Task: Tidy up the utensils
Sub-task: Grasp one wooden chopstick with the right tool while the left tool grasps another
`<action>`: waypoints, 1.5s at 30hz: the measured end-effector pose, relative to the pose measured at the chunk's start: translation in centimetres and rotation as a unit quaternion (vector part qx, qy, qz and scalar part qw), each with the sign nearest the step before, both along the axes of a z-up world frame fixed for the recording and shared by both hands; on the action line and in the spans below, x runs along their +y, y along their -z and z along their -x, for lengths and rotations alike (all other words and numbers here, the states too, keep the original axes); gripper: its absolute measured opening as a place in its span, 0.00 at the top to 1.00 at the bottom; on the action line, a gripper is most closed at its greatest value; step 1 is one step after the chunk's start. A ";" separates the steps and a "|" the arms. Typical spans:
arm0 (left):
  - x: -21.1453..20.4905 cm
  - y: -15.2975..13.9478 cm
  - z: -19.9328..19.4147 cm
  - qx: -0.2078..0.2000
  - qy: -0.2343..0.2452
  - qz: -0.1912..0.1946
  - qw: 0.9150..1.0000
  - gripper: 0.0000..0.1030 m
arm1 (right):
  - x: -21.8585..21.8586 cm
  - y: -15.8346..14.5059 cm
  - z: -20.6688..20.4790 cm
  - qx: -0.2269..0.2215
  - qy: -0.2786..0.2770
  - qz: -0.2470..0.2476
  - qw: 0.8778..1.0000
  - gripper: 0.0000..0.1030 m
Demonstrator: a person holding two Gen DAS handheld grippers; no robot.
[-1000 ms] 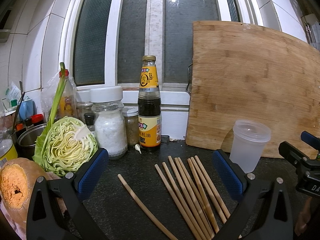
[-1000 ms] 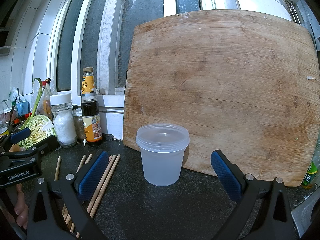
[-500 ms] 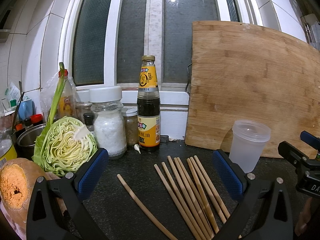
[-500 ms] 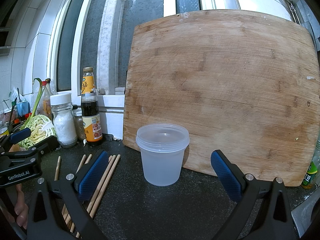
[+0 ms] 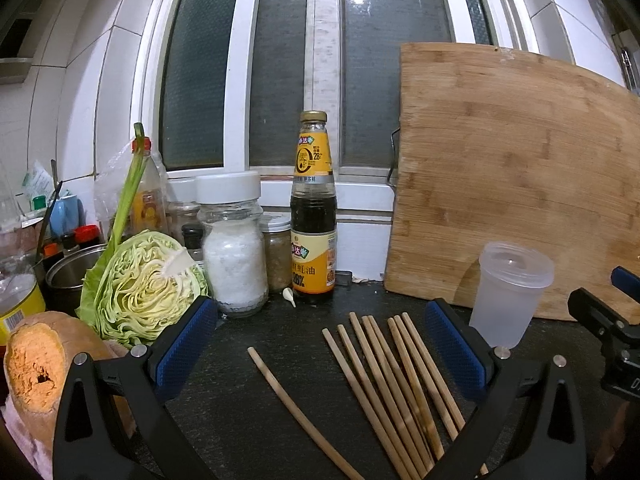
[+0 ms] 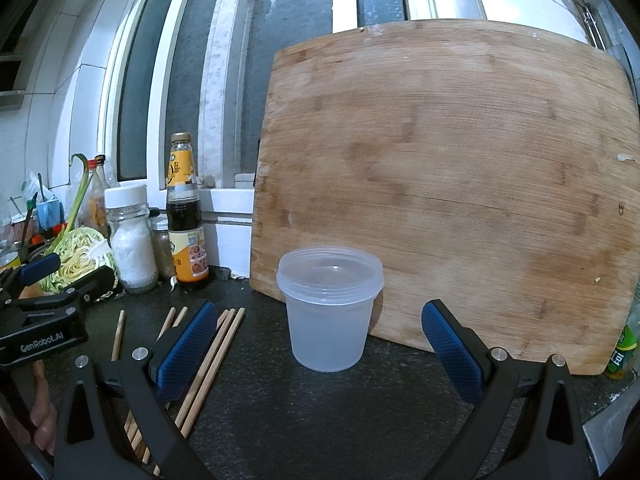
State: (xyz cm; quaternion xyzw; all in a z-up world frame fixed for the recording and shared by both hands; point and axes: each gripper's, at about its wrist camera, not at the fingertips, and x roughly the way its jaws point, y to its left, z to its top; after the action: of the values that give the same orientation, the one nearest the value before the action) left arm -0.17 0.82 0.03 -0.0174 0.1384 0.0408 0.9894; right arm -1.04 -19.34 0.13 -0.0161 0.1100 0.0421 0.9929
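Note:
Several wooden chopsticks [image 5: 394, 380] lie fanned on the dark counter, with one single chopstick [image 5: 296, 408] apart to their left. They also show in the right wrist view [image 6: 212, 356]. A clear plastic cup [image 5: 508, 292] stands upright in front of the cutting board; it also shows in the right wrist view [image 6: 328, 312]. My left gripper [image 5: 320, 344] is open and empty, hovering over the chopsticks. My right gripper [image 6: 316, 340] is open and empty, with the cup between its fingers' line of sight.
A large wooden cutting board [image 6: 444, 184] leans on the window. A sauce bottle [image 5: 313, 216], salt jar [image 5: 234, 248], half cabbage [image 5: 140, 284] and cut squash [image 5: 36, 364] crowd the left. A green bottle [image 6: 620, 348] stands at the far right.
The left wrist view has shifted very slightly; nothing else has visibly moved.

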 end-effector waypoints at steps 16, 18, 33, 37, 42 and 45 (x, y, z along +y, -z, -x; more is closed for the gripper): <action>0.6 0.0 1.0 -0.004 -0.029 0.001 1.000 0.00 | -1.4 -1.3 1.5 -0.028 0.004 -0.066 0.997 0.00; 1.1 0.1 0.7 0.004 -0.045 0.011 0.999 0.00 | -1.0 -2.6 1.4 -0.027 -0.009 -0.050 0.998 0.00; 3.0 -1.5 -2.7 0.153 -0.005 0.033 0.988 0.00 | 1.2 -8.6 -5.8 0.040 -0.071 -0.053 0.995 0.38; 2.9 -1.0 -3.5 0.188 0.001 0.031 0.982 0.00 | 3.0 -6.3 -7.9 0.092 -0.129 -0.057 0.986 0.75; 2.1 0.5 -5.9 0.269 0.013 0.042 0.962 0.22 | 4.1 -4.6 -7.9 0.109 -0.166 -0.045 0.979 0.80; 1.9 1.6 -7.4 0.308 0.012 0.062 0.949 0.32 | 3.6 -3.9 -8.7 0.128 -0.153 -0.052 0.978 0.87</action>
State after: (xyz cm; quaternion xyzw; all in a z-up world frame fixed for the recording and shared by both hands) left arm 7.23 2.75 -1.54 -0.0635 0.4386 0.0240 0.8961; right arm 7.69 -15.77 3.99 0.0246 0.2304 0.2008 0.9518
